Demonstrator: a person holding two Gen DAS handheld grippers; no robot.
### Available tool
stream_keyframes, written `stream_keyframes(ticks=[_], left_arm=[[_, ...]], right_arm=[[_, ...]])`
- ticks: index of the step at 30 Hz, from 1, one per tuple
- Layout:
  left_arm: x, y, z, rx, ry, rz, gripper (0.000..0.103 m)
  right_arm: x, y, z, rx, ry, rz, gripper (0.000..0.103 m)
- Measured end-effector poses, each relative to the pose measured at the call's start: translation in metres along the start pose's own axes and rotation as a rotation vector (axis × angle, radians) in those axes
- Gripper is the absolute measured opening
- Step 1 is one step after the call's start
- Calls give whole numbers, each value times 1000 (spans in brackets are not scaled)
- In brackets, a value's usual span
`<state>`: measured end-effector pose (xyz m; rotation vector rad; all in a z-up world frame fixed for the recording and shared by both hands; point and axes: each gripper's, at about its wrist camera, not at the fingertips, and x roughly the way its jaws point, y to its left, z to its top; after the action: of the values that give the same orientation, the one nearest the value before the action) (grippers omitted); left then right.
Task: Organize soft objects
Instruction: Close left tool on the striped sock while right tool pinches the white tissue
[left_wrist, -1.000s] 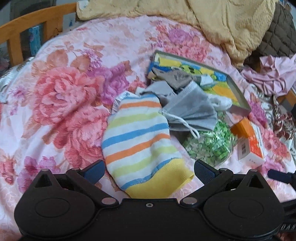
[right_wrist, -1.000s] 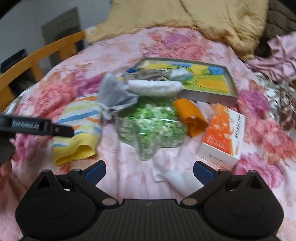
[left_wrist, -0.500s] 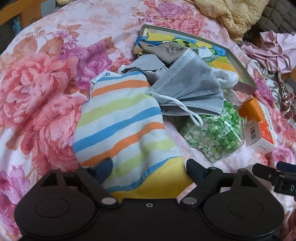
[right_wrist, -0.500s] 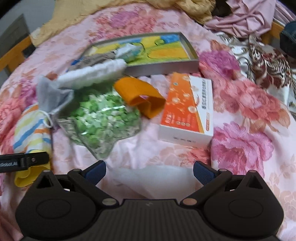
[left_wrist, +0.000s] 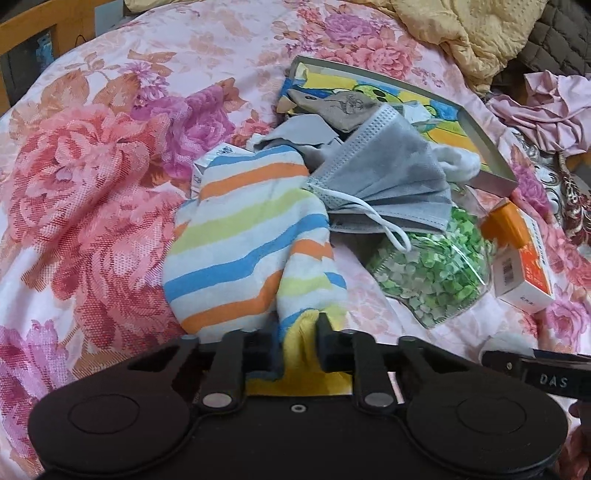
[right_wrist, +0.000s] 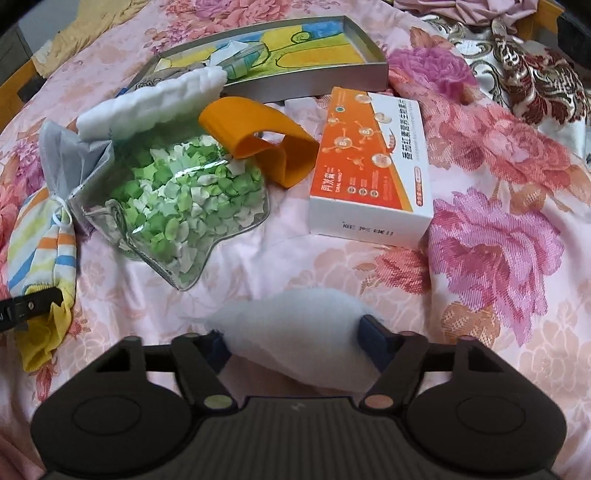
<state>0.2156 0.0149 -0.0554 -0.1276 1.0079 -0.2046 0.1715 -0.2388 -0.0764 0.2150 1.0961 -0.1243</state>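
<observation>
A striped sock (left_wrist: 240, 243) with a yellow cuff lies on the floral bedspread (left_wrist: 85, 177). My left gripper (left_wrist: 297, 347) is shut on the sock's yellow cuff. The sock also shows at the left of the right wrist view (right_wrist: 40, 247). A grey face mask (left_wrist: 391, 177) lies across the sock's far end. My right gripper (right_wrist: 295, 341) has closed partway around a white soft pad (right_wrist: 295, 332), with its fingers against both sides of the pad. A white fluffy cloth (right_wrist: 151, 107) lies by the tray.
A flat grey tray (right_wrist: 314, 79) with a colourful picture sits at the back. A clear star-shaped bag of green bits (right_wrist: 184, 199), an orange curved piece (right_wrist: 258, 140) and an orange-and-white box (right_wrist: 369, 166) lie in the middle. Yellow blanket (left_wrist: 480, 33) and pink cloth (left_wrist: 554, 110) lie beyond.
My left gripper moved forward and shut on the sock's yellow cuff, bunching it. My right gripper moved down onto the white pad and narrowed around it.
</observation>
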Motion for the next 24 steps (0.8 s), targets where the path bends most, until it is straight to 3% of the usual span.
stream_keyframes(ticks=[5, 11, 16, 24], left_arm=[[-2, 0, -4, -21, 15, -63, 14], [-3, 3, -7, -69, 52, -166, 12], [-7, -5, -16, -55, 85, -250, 10], [-14, -13, -26, -54, 89, -365, 9]], right_arm=[[-2, -5, 1, 22, 4, 15, 53], [-5, -9, 1, 61, 22, 86, 24], [-10, -13, -2, 102, 24, 139, 18], [-27, -19, -4, 157, -20, 256, 16]])
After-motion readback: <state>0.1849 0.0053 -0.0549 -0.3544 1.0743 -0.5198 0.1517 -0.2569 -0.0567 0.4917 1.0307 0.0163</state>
